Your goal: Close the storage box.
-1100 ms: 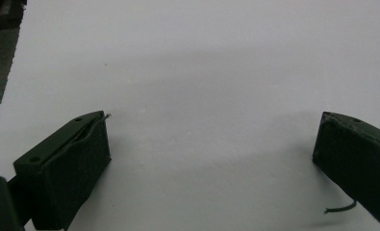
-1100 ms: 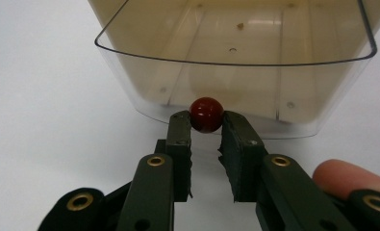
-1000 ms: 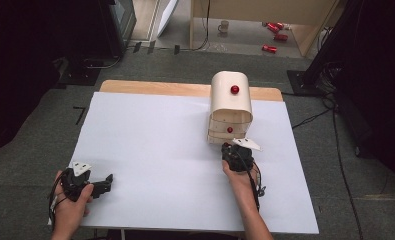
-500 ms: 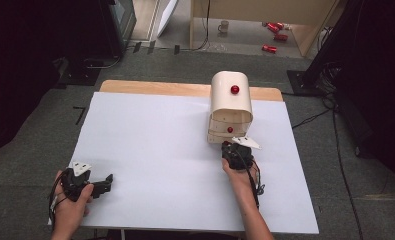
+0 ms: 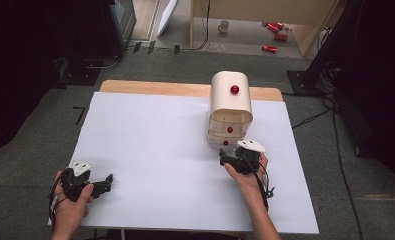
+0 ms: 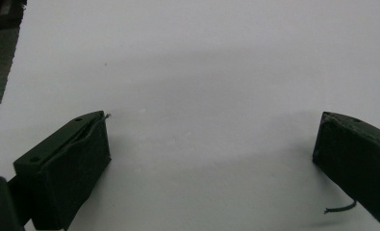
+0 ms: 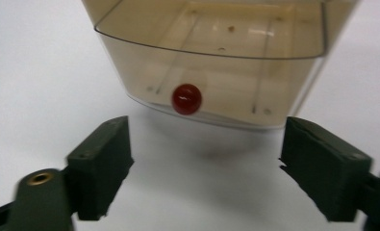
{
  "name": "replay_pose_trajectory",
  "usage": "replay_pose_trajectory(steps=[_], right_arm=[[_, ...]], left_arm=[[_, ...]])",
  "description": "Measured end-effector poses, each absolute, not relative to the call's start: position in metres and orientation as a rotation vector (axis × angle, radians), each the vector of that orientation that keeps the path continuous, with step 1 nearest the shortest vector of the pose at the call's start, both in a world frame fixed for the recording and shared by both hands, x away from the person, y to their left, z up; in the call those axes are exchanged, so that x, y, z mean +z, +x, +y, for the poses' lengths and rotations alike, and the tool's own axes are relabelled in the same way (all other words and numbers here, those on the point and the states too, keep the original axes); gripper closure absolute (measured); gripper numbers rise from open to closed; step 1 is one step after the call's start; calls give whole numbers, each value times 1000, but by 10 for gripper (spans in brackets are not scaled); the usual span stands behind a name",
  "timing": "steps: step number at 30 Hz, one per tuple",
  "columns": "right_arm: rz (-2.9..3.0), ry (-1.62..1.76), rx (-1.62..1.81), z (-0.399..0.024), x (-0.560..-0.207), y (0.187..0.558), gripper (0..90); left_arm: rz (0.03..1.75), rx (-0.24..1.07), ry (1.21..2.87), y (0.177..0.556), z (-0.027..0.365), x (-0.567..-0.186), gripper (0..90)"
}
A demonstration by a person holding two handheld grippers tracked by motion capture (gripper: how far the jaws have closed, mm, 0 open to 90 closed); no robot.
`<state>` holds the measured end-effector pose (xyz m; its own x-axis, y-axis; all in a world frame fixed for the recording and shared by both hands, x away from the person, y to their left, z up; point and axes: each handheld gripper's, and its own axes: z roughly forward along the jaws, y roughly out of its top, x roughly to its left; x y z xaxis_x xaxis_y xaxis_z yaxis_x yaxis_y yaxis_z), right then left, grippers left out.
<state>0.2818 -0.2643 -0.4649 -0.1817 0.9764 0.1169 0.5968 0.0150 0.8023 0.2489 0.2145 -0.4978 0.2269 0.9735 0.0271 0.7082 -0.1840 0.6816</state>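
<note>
The small drawer cabinet (image 5: 229, 110) stands toward the far right of the white desk (image 5: 150, 150), and its bottom drawer (image 7: 211, 57) is pulled out toward the person, clear and empty as far as the right gripper view shows. The red knob (image 7: 186, 98) on the drawer front sits just ahead of the right gripper (image 7: 204, 159), whose jaws have just been opening; they now stand wide apart with nothing between them, the knob free a little beyond their tips.

The main risk, as I judge it, comes if the drawer has to be pushed in or gripped again. The knob is small and round, so jaws closing slightly off centre could slide off it or nudge the drawer crooked in its runners. The cabinet looks light and stands loose on the smooth desk; a push on the drawer that meets any sticking could shove the whole cabinet backward toward the far edge instead of closing it, and no hand is steadying it.

The left gripper (image 5: 85, 180) rests near the front left corner, well apart from the cabinet, jaws wide open over bare desk, holding nothing, so it is too far off to brace anything quickly
</note>
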Motion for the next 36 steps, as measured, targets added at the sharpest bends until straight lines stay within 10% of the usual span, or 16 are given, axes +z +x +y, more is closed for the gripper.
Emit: replay_pose_trajectory(steps=[36], right_arm=[[1800, 1690, 894, -345, -475, 224, 93]], left_arm=[[1542, 637, 1962, 249, 214, -498, 0]])
